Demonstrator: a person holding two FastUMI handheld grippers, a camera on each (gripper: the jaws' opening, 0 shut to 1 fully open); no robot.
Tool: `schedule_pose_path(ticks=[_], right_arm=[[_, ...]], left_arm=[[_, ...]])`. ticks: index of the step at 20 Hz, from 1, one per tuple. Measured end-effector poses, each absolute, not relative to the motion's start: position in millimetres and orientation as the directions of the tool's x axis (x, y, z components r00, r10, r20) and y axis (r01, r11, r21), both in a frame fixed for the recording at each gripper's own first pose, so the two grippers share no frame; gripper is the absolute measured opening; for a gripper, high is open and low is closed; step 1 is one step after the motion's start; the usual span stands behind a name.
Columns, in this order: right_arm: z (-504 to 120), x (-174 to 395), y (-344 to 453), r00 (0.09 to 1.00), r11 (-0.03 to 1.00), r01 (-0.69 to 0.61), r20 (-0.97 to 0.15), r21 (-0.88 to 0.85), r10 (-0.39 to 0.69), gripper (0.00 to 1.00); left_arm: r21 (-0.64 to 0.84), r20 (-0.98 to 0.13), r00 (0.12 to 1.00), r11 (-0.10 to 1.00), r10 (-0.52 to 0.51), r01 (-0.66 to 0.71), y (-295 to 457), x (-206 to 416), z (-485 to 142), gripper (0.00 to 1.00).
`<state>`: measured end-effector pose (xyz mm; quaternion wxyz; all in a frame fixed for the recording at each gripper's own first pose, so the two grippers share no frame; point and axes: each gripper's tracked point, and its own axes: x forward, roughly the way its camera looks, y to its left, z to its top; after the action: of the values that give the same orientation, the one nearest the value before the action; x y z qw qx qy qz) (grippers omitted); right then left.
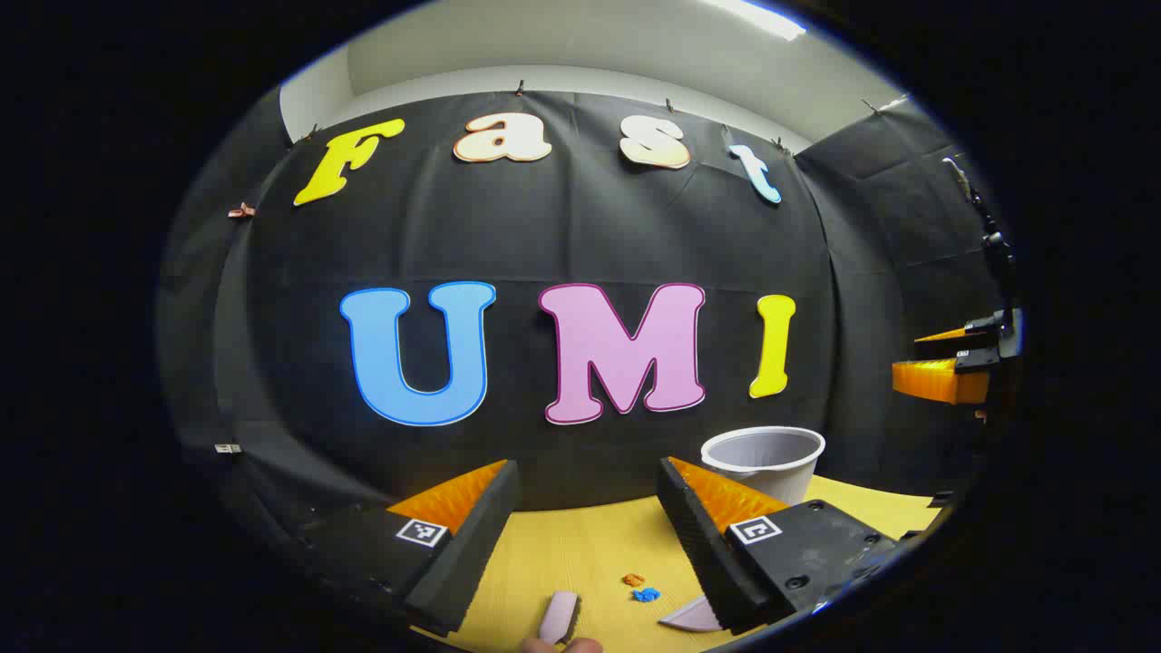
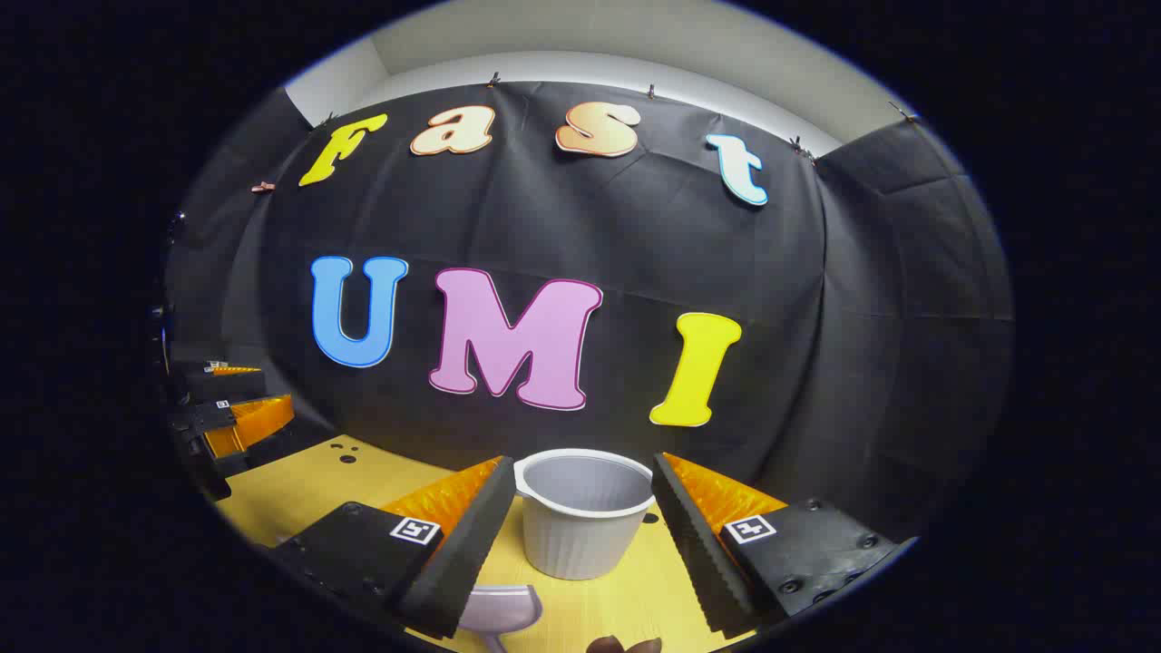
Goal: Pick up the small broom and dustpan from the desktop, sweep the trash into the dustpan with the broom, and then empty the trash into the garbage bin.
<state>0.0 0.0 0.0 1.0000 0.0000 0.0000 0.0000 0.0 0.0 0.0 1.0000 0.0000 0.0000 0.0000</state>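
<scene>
Both grippers hovered spread over desk, nothing picked up yet.

Left gripper view: left gripper point(image 1: 588, 508) was wide apart, empty; broom handle point(image 1: 559, 617) just below, trash bits point(image 1: 640, 588) beside it, dustpan edge point(image 1: 689, 617) by the rt finger, bin point(image 1: 764, 461) farther back. Right gripper view: right gripper point(image 2: 582, 512) was spread, empty, w/ dustpan point(image 2: 499, 608) low near its left finger, bin straight ahead. Prob. pre-grasp step; next needs lowering onto each handle & closing.

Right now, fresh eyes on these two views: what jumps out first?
The pale bin stands upright on the yellow desk, framed between the right tool's open fingers. In the left gripper view, orange and blue trash bits lie on the desk between the left tool's open fingers, with a pale handle at the bottom edge.
</scene>
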Motion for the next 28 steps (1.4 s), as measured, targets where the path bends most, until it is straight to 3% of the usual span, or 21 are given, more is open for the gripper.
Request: schedule_pose_path(ticks=[16, 19, 22, 24, 28], right_arm=[[-16.4, -6.0, 37.3, 0.997, 0.999, -0.018, -0.07, -0.04, 0.015, 0.98], [-59.9, -16.0, 49.7, 0.96, 0.992, -0.122, -0.259, -0.038, 0.108, 0.97], [-136.0, -40.2, 54.0, 0.858, 0.981, -0.193, -0.488, -0.016, 0.161, 0.86], [-185.1, -59.8, 59.8, 0.772, 0.972, -0.234, -0.607, 0.0, 0.186, 0.85], [-256.5, -79.6, 67.4, 0.633, 0.956, -0.294, -0.752, -0.016, 0.182, 0.84]], left_arm=[[0.025, -0.029, 1.0, 1.0, -0.003, 0.003, 20.0, -7.2, -13.9, 0.97], [0.014, -0.049, 0.999, 1.0, -0.004, 0.005, 21.3, -3.8, -22.9, 0.97], [0.027, -0.064, 0.998, 1.0, 0.005, -0.003, 24.5, -3.8, -30.8, 0.97], [0.035, -0.075, 0.997, 0.999, 0.017, -0.015, 28.1, -5.7, -36.4, 0.97], [0.037, -0.098, 0.995, 0.999, 0.031, -0.028, 32.5, -8.8, -46.7, 0.97]])
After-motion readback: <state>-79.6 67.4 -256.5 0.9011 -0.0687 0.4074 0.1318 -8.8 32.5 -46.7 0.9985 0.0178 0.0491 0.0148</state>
